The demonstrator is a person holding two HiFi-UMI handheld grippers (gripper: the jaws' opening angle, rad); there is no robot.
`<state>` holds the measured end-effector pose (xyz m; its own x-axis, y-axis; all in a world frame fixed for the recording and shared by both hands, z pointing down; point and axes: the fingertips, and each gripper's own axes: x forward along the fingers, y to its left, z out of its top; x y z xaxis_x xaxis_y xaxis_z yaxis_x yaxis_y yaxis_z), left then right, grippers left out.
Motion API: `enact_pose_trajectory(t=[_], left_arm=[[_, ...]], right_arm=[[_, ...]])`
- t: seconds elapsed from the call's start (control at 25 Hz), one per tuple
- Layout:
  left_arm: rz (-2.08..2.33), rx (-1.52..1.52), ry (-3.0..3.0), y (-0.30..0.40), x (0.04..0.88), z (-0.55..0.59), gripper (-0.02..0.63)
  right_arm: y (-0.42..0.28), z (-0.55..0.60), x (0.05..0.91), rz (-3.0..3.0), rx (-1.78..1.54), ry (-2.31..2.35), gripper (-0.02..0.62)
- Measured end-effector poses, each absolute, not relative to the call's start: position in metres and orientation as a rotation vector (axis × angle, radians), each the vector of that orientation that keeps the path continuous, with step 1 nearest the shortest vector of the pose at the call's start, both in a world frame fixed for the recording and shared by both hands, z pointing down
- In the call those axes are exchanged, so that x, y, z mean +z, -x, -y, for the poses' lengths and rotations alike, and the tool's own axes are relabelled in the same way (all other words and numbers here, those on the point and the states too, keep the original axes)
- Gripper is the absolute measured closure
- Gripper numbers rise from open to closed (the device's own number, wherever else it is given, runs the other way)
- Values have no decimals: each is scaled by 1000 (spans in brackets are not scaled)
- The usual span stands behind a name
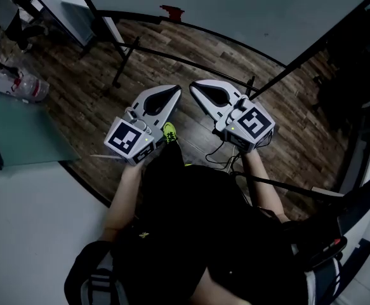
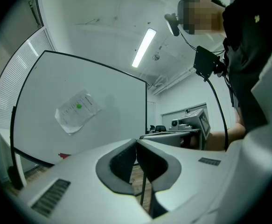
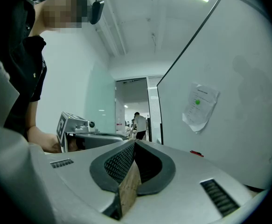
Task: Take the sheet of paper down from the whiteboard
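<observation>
The sheet of paper (image 2: 76,110) hangs crookedly on the whiteboard (image 2: 117,101) with a green magnet (image 2: 79,106) on it, well apart from both grippers. The left gripper (image 1: 169,94) and right gripper (image 1: 201,90) sit side by side, pointing at the board. Each has its jaws pressed together on nothing.

Dim head view, bright ceiling strip light (image 2: 143,47), fisheye edges

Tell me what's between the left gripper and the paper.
Nothing: the left gripper view shows only open air and bare whiteboard between left gripper and sheet of paper.
</observation>
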<state>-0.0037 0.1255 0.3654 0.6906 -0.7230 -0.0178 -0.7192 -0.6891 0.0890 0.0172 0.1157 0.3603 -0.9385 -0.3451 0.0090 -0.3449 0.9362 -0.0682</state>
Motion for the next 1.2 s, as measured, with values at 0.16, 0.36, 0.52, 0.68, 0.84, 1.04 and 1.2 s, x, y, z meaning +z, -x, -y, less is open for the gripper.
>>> enact_pose_trajectory(t=[0.16, 0.36, 0.52, 0.68, 0.84, 1.04, 1.2], left_arm=[[1203, -90, -2826, 16, 359, -93, 584], [1168, -72, -2844, 30, 360, -56, 584], [1146, -67, -2853, 43, 354, -26, 584], [1145, -49, -2856, 59, 349, 1, 584], [1101, -81, -2910, 69, 342, 23, 584], [1069, -85, -2942, 79, 337, 54, 583], [1057, -105, -2949, 89, 336, 70, 584]], right_arm=[[-6, -85, 358, -3084, -100, 564, 597], [12, -48, 356, -3078, -115, 596, 597], [25, -19, 349, -3058, -128, 634, 597], [38, 7, 345, -3048, -100, 650, 597], [53, 31, 336, -3030, -87, 678, 597], [68, 61, 332, -3019, -66, 712, 597], [78, 79, 334, -3019, -57, 735, 597]])
